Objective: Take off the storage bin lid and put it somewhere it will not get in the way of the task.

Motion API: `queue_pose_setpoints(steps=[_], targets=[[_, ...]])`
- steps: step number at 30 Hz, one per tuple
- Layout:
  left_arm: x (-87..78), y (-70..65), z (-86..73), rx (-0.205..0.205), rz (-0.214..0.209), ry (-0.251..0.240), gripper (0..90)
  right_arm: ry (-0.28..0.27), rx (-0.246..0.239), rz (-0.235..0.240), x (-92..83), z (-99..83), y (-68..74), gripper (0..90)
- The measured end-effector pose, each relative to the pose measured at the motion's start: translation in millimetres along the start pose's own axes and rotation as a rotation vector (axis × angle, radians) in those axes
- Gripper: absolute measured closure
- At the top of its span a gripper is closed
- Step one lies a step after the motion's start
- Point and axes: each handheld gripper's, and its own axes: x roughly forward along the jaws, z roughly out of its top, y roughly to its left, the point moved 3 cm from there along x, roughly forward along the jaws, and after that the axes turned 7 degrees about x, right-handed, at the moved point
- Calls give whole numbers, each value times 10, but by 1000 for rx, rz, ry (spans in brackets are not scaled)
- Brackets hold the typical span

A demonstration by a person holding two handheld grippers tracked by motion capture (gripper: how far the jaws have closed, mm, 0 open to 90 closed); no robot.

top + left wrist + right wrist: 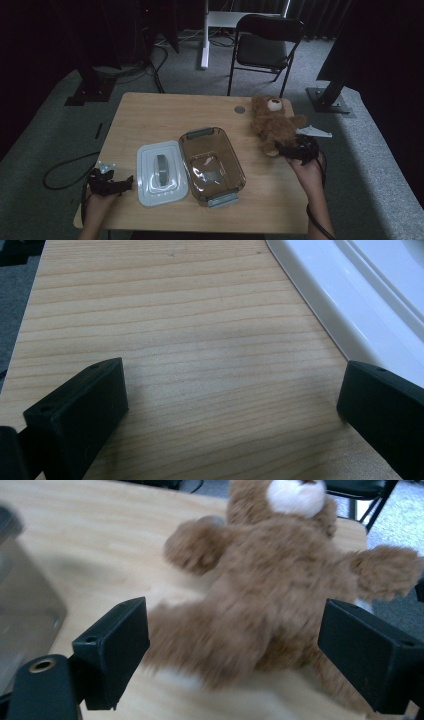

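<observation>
A brown teddy bear (pixel 274 122) lies on its back at the right of the wooden table (pixel 165 112). My right gripper (pixel 289 148) is open at the bear's legs; in the right gripper view its jaws stand wide on either side of the bear's lower body (pixel 240 630). A clear brown-tinted container (pixel 212 165) sits open mid-table, with its white lid (pixel 161 171) lying flat to its left. My left gripper (pixel 122 184) is open near the front left edge, just left of the lid. In the left gripper view the lid's white rim (pixel 345 305) lies by the right jaw.
A black folding chair (pixel 265 47) stands beyond the table's far edge. A round grey grommet (pixel 240 109) is set into the tabletop near the bear's head. Dark stands (pixel 92 75) flank the table, and a cable (pixel 62 172) trails on the floor at the left.
</observation>
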Motion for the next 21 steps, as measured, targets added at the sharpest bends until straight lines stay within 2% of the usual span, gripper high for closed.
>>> queue_pose_setpoints(steps=[7, 11, 13, 21], targets=[[-2, -2, -1, 4, -2, 0, 5, 30, 54, -34, 264, 221, -146, 123], [-4, -2, -3, 6, -3, 1, 5, 67, 71, -58, 437, 281, -206, 123], [-4, -2, -3, 7, -3, 1, 5, 74, 81, -52, 504, 311, -216, 123], [-5, -3, -4, 6, -3, 1, 5, 121, 119, -84, 768, 408, -313, 122]])
